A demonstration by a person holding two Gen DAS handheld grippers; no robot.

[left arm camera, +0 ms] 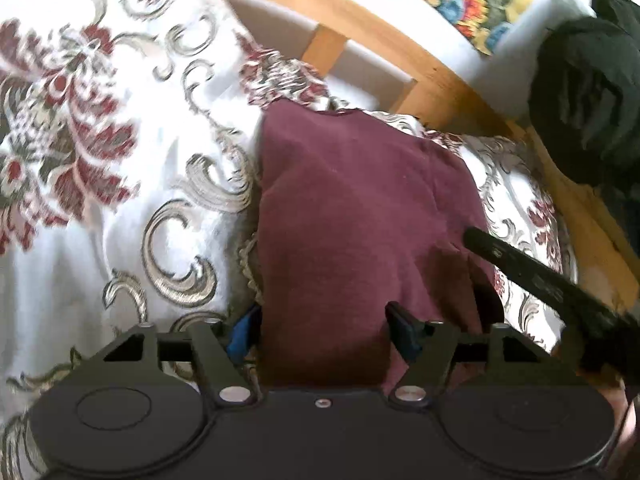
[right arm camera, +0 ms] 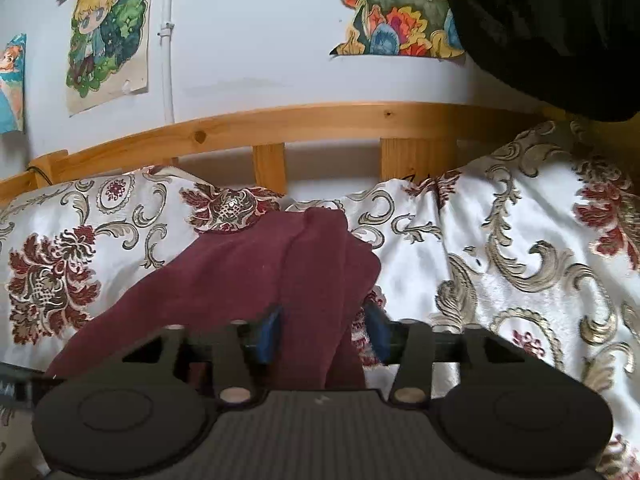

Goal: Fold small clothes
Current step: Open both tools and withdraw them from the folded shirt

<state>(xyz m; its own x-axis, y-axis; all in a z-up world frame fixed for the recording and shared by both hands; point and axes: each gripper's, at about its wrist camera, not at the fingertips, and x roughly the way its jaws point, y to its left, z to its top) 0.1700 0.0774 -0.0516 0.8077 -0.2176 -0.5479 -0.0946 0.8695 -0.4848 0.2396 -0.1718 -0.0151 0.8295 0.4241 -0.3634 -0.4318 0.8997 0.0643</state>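
A small maroon garment (left arm camera: 352,208) lies on the white floral bedspread (left arm camera: 120,160), its near edge running between the fingers of my left gripper (left arm camera: 324,328). The jaws stand wide apart around the cloth. In the right wrist view the same maroon garment (right arm camera: 280,264) lies on the bedspread (right arm camera: 500,260), and a strip of it runs between the blue-padded fingers of my right gripper (right arm camera: 324,332), which also stand apart. One finger of the right gripper (left arm camera: 532,272) shows at the right in the left wrist view.
A wooden bed rail (right arm camera: 320,124) runs behind the bedspread, with a white wall and drawings (right arm camera: 108,36) above. A dark black cloth (left arm camera: 584,104) hangs at the right, also in the right wrist view (right arm camera: 552,24).
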